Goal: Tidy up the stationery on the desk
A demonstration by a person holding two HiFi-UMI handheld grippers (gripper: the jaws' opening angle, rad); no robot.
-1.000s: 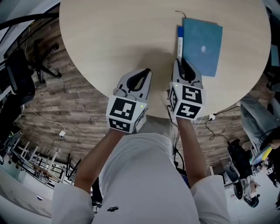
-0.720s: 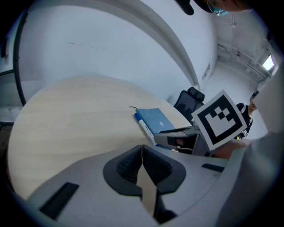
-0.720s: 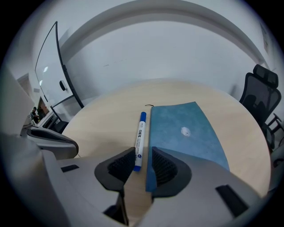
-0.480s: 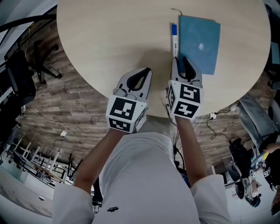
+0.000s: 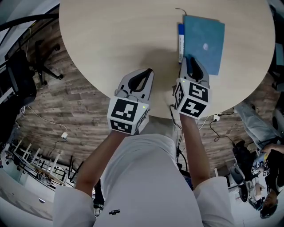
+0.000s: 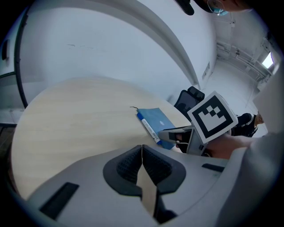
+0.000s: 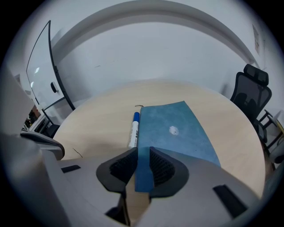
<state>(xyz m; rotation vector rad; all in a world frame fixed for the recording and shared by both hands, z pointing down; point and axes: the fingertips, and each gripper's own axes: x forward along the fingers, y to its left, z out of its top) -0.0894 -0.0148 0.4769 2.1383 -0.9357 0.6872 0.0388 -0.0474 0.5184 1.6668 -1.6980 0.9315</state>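
A blue notebook [image 5: 204, 42] [image 7: 177, 128] [image 6: 155, 117] lies flat on the round wooden desk [image 5: 111, 40], at its right side. A white marker pen with a blue cap [image 5: 180, 42] [image 7: 133, 131] [image 6: 148, 128] lies along the notebook's left edge. My right gripper [image 5: 191, 60] [image 7: 143, 153] hovers at the notebook's near left corner. Its jaws stand a narrow gap apart and the blue cover shows through that gap. My left gripper [image 5: 148, 73] [image 6: 142, 148] is shut and empty over the desk's near edge, left of the right one.
A short dark thread [image 5: 179, 9] lies just beyond the notebook's far corner. Black office chairs [image 5: 17, 75] [image 7: 255, 88] stand beside the desk. Cables [image 5: 49, 124] trail on the wood floor. A glass board [image 7: 40, 75] stands at the far left.
My right gripper has shifted slightly right and twisted a little, now closer to the notebook's near corner. The left gripper, notebook and pen stay put.
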